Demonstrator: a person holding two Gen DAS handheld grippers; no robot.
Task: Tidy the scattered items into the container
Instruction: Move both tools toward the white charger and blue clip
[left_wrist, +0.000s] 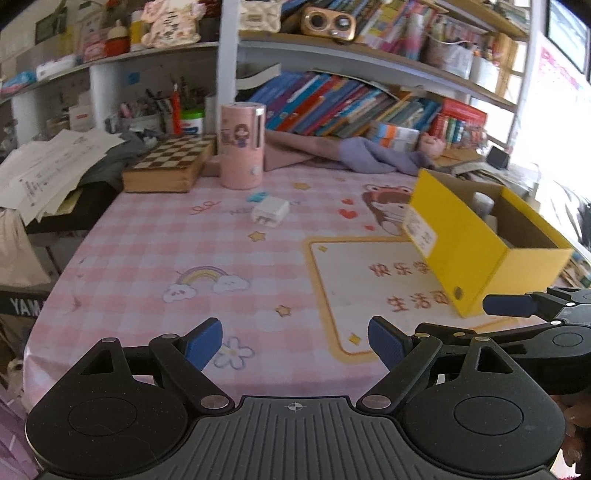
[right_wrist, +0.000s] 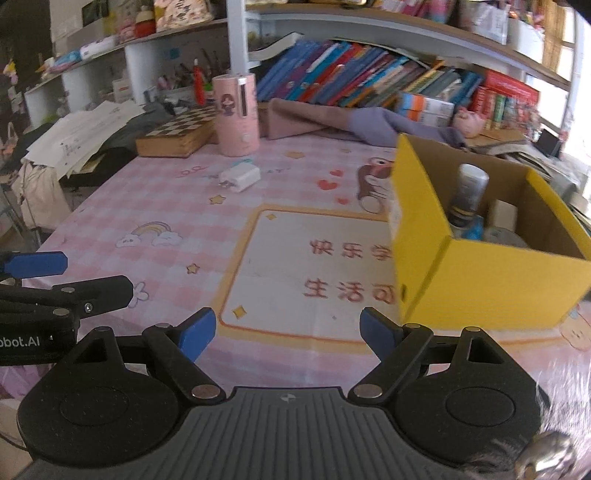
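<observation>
A yellow cardboard box (left_wrist: 469, 251) (right_wrist: 491, 280) stands open on the right of the pink checked tablecloth, with a grey bottle (right_wrist: 467, 195) and other small items inside. A white charger plug (left_wrist: 270, 212) (right_wrist: 239, 177) lies mid-table, a small turquoise item (left_wrist: 256, 196) just behind it. My left gripper (left_wrist: 295, 345) is open and empty over the near table edge. My right gripper (right_wrist: 288, 334) is open and empty too, just left of the box's near corner. Each gripper's blue-padded fingers (left_wrist: 509, 305) (right_wrist: 37, 264) show at the edge of the other's view.
A pink cylindrical holder (left_wrist: 242, 146) (right_wrist: 236, 112) and a wooden chessboard box (left_wrist: 170, 162) (right_wrist: 177, 134) stand at the back. Folded purple cloth (left_wrist: 369, 153), papers (left_wrist: 55, 166) and crowded bookshelves (left_wrist: 351, 107) line the far side.
</observation>
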